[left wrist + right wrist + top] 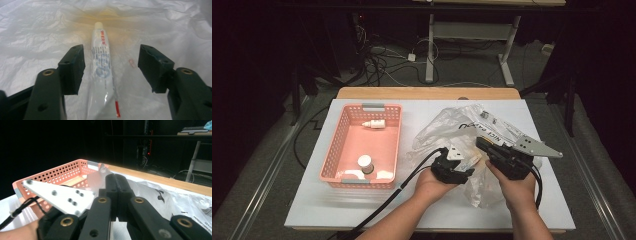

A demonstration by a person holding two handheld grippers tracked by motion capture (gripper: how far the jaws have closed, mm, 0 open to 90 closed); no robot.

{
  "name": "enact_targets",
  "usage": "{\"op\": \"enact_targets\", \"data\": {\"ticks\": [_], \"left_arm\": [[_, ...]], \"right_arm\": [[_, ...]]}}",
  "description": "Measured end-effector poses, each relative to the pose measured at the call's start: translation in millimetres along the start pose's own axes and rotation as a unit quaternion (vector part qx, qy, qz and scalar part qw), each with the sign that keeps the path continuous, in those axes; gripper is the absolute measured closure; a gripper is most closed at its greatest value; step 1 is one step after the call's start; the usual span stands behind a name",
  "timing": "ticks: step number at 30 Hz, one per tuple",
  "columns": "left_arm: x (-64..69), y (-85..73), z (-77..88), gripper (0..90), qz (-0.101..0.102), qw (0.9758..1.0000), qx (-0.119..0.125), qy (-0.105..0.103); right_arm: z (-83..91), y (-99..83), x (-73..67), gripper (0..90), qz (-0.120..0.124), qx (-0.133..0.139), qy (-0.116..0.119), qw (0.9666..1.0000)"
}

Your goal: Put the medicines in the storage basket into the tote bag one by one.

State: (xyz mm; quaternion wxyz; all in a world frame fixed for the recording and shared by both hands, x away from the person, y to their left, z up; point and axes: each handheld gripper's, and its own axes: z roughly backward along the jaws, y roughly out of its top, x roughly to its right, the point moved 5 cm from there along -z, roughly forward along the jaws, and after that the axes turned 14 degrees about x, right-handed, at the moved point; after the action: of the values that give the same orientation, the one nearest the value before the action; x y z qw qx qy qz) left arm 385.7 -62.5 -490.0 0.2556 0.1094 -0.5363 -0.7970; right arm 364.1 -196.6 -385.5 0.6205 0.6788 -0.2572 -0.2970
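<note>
Left claw (110, 67) stood wide around the tube (102, 72) inside the bag (472, 145); right claw (116, 185) pinched the bag's film. Next: close on the tube.

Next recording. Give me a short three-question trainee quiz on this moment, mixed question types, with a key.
1. True or false: the left gripper is clamped on the tube.
2. What is the right gripper shut on?
A. the pink basket's rim
B. the clear plastic bag
C. a cable
3. Where does the small white dropper bottle lie?

Key
1. False: its jaws stand apart, the tube lying loose between them inside the bag.
2. B: it pinches a fold of the plastic bag.
3. In the pink basket, near its far end.
</note>
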Motion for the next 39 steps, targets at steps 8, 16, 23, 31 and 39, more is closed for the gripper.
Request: {"op": "enact_targets", "data": {"ticks": [8, 16, 23, 31, 39], "left_arm": [[11.0, -0.7, 29.7, 31.8, 0.014, 0.9995, 0.008, -0.026], [22.7, -1.0, 60.0, 18.8, 0.003, 0.999, 0.002, -0.045], [29.9, -3.2, 86.2, 1.4, 0.001, 0.9984, -0.003, -0.056], [30.7, -2.2, 113.1, 0.0, -0.004, 0.9983, 0.013, -0.056], [22.0, -1.5, 137.5, 0.0, 0.0, 0.9987, 0.028, -0.043]], "right_arm": [[-1.0, 0.0, -1.6, 90.0, 0.002, -0.001, 0.0, 1.0], [-0.9, 0.0, -2.5, 90.0, 0.002, -0.002, 0.001, 1.0], [0.0, 0.8, -1.4, 90.0, 0.001, 0.0, -0.002, 1.0], [0.1, 1.5, -2.5, 90.0, 0.002, 0.001, -0.002, 1.0], [-0.6, 0.1, -2.5, 90.0, 0.003, -0.002, -0.002, 1.0]]}}
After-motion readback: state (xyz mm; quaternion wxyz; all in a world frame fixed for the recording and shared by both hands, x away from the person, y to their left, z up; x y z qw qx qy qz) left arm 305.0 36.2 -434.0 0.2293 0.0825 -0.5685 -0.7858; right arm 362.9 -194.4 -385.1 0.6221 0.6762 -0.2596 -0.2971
